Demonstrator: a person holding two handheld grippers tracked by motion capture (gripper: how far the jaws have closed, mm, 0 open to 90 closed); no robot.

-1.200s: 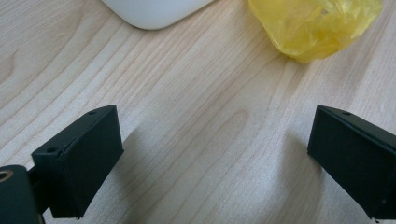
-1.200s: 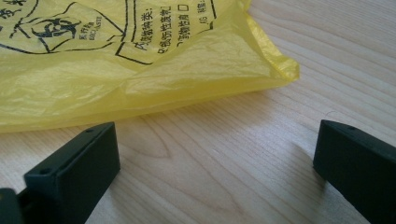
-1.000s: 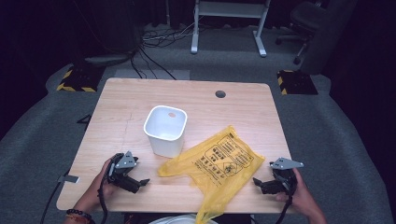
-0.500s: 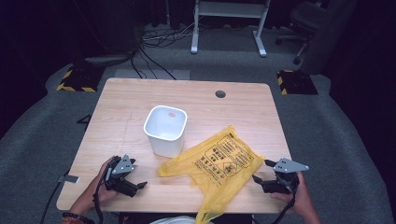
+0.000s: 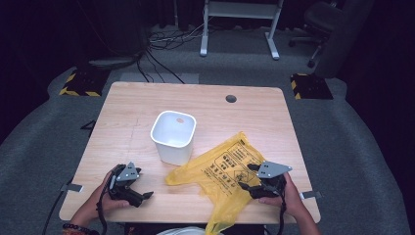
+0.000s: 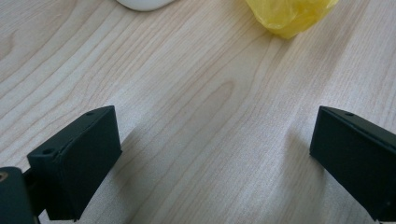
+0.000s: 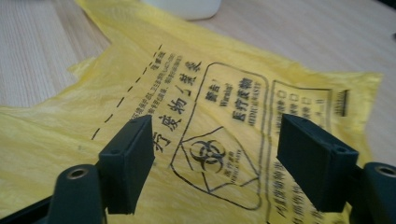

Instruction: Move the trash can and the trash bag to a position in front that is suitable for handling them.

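Note:
A yellow biohazard waste bag point(image 5: 222, 166) lies flat on the wooden table point(image 5: 147, 107), with its lower end hanging over the front edge. A white bin point(image 5: 173, 137) stands upright just left of it. My right gripper point(image 5: 247, 177) is over the bag's right part. In the right gripper view its jaws point(image 7: 217, 140) stand apart just above the printed bag point(image 7: 140, 74); they have just been closing, and nothing is pinched between them. My left gripper point(image 5: 142, 196) rests open near the front left, its jaws point(image 6: 210, 140) wide over bare wood. The bag's corner point(image 6: 289, 14) lies ahead.
A round cable hole point(image 5: 231, 98) sits at the table's back right. The white bin's base point(image 6: 142, 3) shows at the top of the left gripper view. Beyond the table are a white desk frame point(image 5: 240, 10), floor cables and an office chair point(image 5: 323, 14).
My right gripper has moved left from the table's right edge onto the bag, and its jaws have narrowed a little. The left gripper, bin and bag have stayed put.

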